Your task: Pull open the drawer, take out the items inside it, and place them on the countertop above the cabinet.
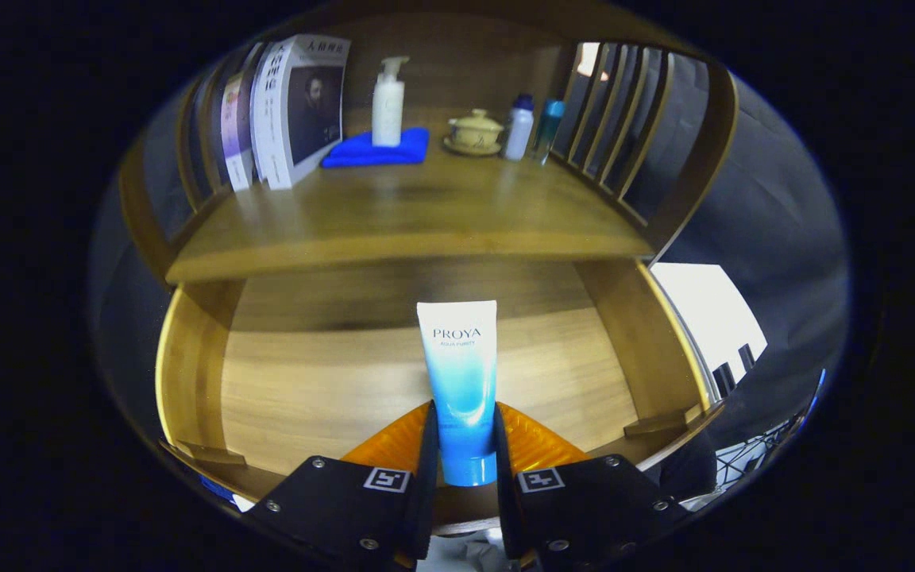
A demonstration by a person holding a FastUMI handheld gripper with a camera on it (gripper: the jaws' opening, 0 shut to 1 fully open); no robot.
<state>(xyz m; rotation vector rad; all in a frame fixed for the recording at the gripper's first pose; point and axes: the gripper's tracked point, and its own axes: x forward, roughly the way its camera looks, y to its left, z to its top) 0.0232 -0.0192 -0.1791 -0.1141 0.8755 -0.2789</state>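
My gripper [464, 445] is shut on a blue-and-white cosmetic tube [461, 373], both fingers pressing on its lower part near the cap. The tube points away from me, over the open wooden drawer [187, 373], whose pale bottom lies under and beyond the fingers. Above the drawer runs the wooden countertop [410, 214] of the cabinet.
At the back of the countertop stand several books [283, 111], a white pump bottle [388, 99] on a folded blue cloth [374, 151], a lidded ceramic cup [474, 131] on a saucer and two small bottles [533, 127]. Slatted wooden rails [624, 111] flank the counter on both sides.
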